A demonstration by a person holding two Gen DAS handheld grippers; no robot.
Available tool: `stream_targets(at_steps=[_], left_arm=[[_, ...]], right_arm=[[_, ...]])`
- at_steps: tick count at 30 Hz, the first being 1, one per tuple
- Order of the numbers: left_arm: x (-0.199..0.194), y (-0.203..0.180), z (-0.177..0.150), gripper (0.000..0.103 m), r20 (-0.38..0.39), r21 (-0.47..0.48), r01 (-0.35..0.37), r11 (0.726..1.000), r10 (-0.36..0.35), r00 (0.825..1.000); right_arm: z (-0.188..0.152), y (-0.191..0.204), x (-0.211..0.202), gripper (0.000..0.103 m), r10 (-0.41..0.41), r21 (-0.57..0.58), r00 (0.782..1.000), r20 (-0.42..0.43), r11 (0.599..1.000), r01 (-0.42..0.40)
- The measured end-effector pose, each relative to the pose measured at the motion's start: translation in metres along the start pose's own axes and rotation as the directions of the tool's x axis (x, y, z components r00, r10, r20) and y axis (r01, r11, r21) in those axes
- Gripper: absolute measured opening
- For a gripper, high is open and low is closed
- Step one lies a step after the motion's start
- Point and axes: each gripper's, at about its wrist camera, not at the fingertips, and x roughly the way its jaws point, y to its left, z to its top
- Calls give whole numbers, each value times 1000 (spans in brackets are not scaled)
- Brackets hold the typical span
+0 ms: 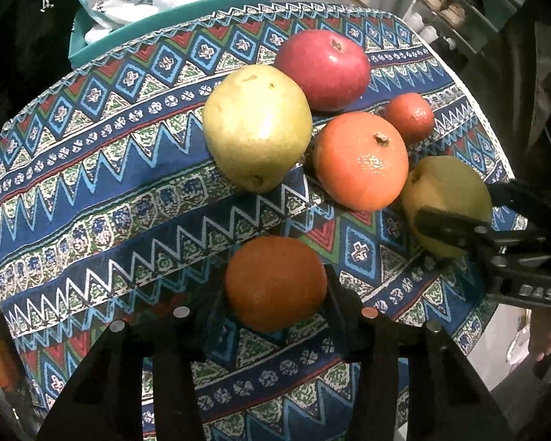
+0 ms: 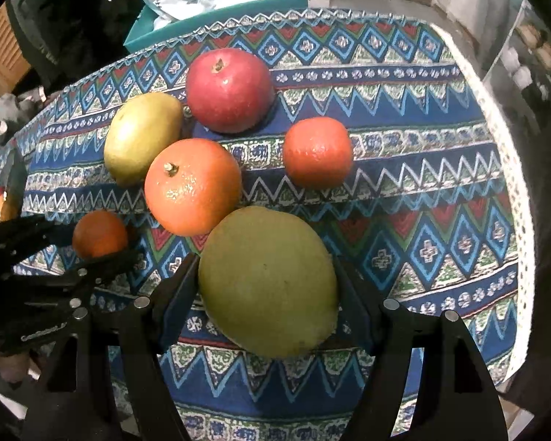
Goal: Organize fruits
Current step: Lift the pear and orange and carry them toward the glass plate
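Several fruits lie on a patterned tablecloth [image 1: 92, 191]. My left gripper [image 1: 275, 286] is shut on a small orange [image 1: 275, 281], which also shows in the right wrist view [image 2: 99, 233]. My right gripper [image 2: 266, 283] is shut on a yellow-green pear [image 2: 268, 279], seen in the left wrist view too [image 1: 446, 198]. Between them lie a big orange [image 1: 362, 161] [image 2: 193, 187], a second pear [image 1: 257, 126] [image 2: 141, 137], a red apple [image 1: 323, 70] [image 2: 229, 90] and a small reddish mandarin [image 1: 409, 117] [image 2: 317, 152].
A teal box [image 1: 103, 42] [image 2: 147, 33] holding a patterned cloth bag stands just behind the table's far edge. A shelf unit [image 1: 455, 11] stands to the far right. The tablecloth's white trim marks the right edge [image 2: 514, 183].
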Motion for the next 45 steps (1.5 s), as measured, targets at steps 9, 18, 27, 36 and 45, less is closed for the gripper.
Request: stream_targets(at_steps=[9, 18, 27, 36, 45], left_arm=[[-31, 7, -1, 49, 54, -3, 4, 1000, -4, 999], [-65, 14, -1, 48, 114, -18, 7, 1000, -5, 993], [-100, 24, -4, 48, 182, -43, -1, 999, 9, 983], [-135, 43, -12, 48, 247, -88, -12, 996, 34, 968], [-160, 63, -26, 48, 289, -122, -16, 992, 51, 956]], right_arm=[[-1, 3, 8, 71, -39, -1, 999, 5, 999, 39], [-2, 6, -22, 71, -67, -1, 994, 84, 998, 67], [13, 33, -58, 71, -38, -35, 985, 167, 998, 45], [26, 78, -81, 71, 25, -104, 975, 221, 995, -2], [31, 114, -101, 71, 67, -163, 963, 260, 986, -25]])
